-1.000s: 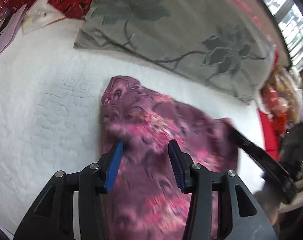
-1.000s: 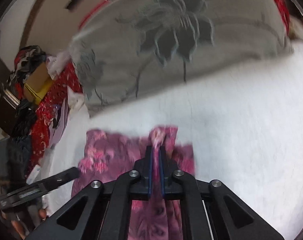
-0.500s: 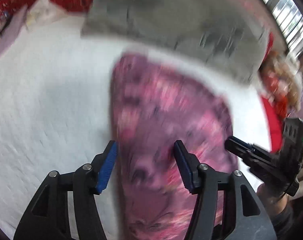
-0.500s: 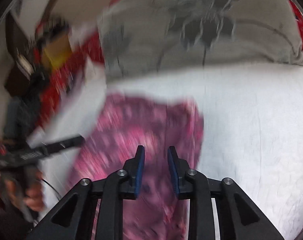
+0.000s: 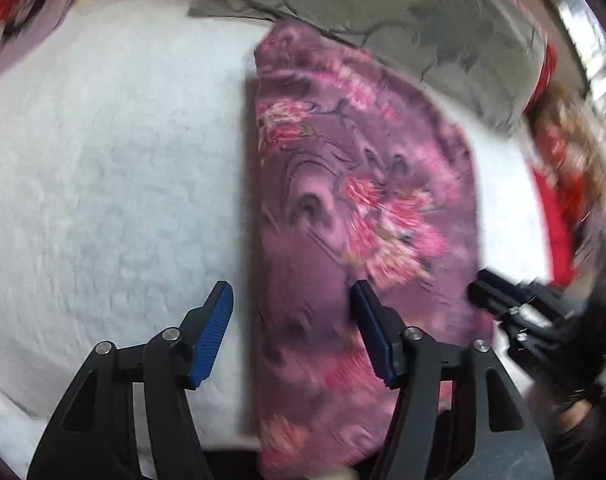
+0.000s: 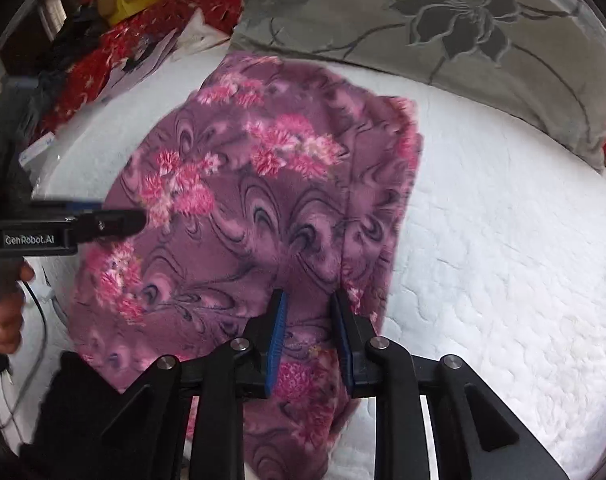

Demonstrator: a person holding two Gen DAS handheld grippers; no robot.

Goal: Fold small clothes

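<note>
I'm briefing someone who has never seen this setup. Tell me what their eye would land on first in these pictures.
First, the purple garment with pink flowers, spread flat in the middle of the white quilted bed cover. Next, the grey pillow with a dark flower print lying along the bed's far edge, touching the garment's top end. Then the right gripper with blue pads, jaws apart over the garment's near right part, and the left gripper open astride its left edge.

I've let go: my right gripper (image 6: 307, 306), clamped on the garment (image 6: 263, 200) a second ago, now stands parted; left gripper (image 5: 291, 300) spread wider.
</note>
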